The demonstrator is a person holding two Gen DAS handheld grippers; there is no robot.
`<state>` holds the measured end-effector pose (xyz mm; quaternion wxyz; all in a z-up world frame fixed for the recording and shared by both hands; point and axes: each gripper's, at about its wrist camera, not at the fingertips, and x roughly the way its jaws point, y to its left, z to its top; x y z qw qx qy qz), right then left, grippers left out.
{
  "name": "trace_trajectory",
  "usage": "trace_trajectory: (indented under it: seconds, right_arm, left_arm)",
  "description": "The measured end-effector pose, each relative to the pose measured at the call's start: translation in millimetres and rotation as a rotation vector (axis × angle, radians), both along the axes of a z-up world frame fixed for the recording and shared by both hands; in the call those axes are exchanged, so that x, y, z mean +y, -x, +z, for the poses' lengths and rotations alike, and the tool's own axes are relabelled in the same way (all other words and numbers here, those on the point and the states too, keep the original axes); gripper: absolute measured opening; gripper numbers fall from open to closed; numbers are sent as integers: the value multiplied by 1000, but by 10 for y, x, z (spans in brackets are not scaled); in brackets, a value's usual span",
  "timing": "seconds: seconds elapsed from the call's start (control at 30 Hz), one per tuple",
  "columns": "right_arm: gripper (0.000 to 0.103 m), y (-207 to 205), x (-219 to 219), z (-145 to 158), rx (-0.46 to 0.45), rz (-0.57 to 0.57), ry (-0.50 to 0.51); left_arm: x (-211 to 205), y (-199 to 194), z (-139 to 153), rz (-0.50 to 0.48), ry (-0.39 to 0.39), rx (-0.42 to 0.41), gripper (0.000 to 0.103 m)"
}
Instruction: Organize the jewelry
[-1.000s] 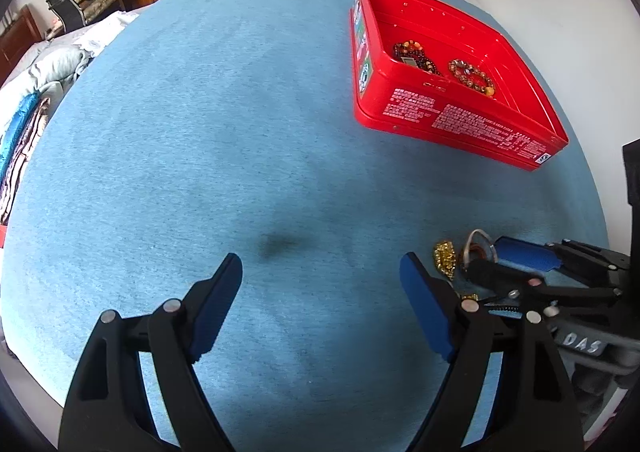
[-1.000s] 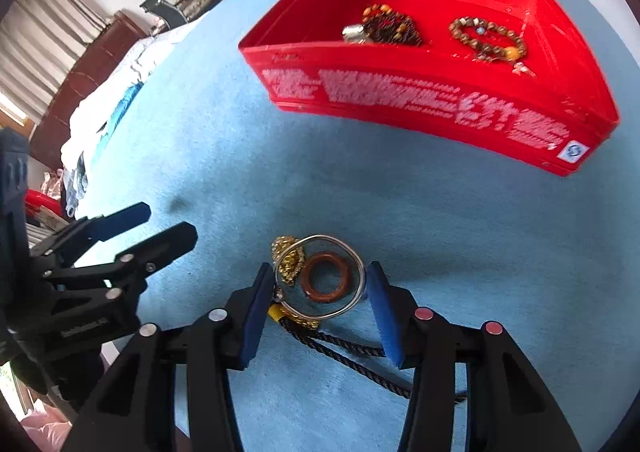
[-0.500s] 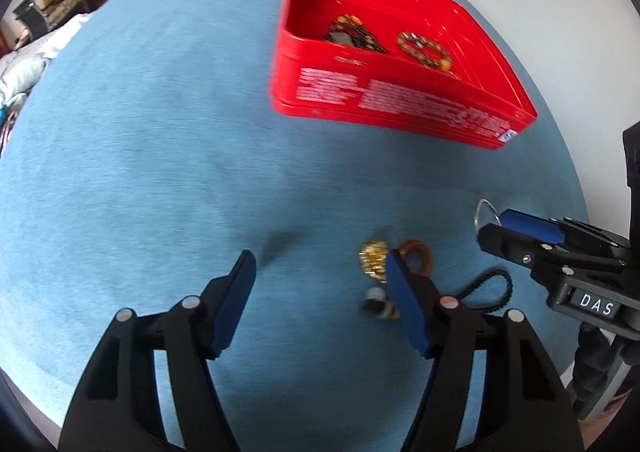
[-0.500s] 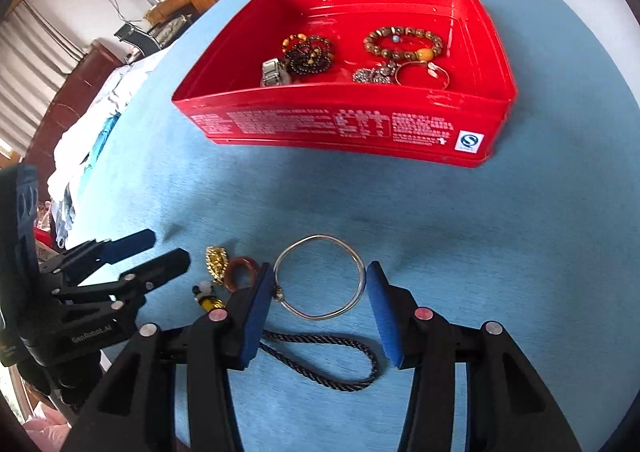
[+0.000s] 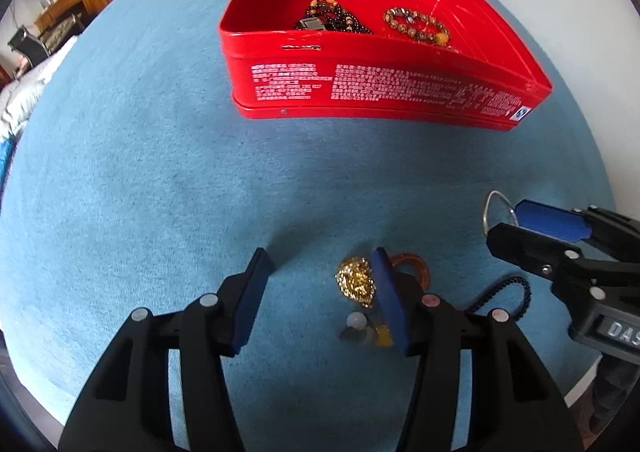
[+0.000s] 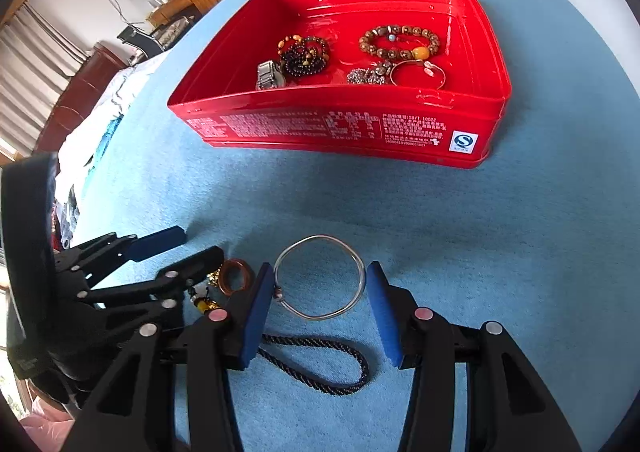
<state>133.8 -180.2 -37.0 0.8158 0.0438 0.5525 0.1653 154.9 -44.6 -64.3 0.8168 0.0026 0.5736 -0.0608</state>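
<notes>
We had the right gripper (image 6: 320, 292) spread around the silver bangle (image 6: 320, 278), one blue pad on each side of the ring; whether the pads were pressing it or merely flanking it we cannot tell, though the bangle looked slightly squared between them, and the jaws were far from closed. Straight ahead of that gripper sat the red tin (image 6: 472, 120), already holding beaded bracelets, a watch and a thin bangle, which is presumably where this one belonged. A dark braided cord (image 6: 320, 364) looped on the blue cloth (image 6: 480, 232) just beneath the right jaws. Our left gripper (image 5: 320, 292) stood open, gripping nothing, its right pad close beside the gold chain cluster (image 5: 355, 282) (a brown ring (image 5: 416, 264) peeked out just beyond that pad), so we judged it was lining up its own pickup.
</notes>
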Motion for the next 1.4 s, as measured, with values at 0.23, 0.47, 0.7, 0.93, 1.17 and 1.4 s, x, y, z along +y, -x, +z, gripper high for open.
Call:
trace_trajectory:
  seconds: [0.23,0.47,0.7,0.93,1.17,1.4]
  right_arm:
    - [48,-16,4,-3,0,1,-9]
    - [48,-21,23,-33,6,1,-8]
    - [48,-16,53,-31,6,1,-5]
    - [48,-3,85,-25,4,5,2]
    - [48,-5,86,-53,13,5,3]
    - [48,-9,63,-60,15,0,-3]
  left_arm:
    - [42,-22,-7,5,-32,-8,28]
    - [202,-12,13,27,28,3,11]
    - [219,91,66,24,57,-3,32]
    - [207,186,90,9,77,13,37]
    - [112,63,-18,3,77,38,37]
    - [7,23,-70,-11,38,30,21]
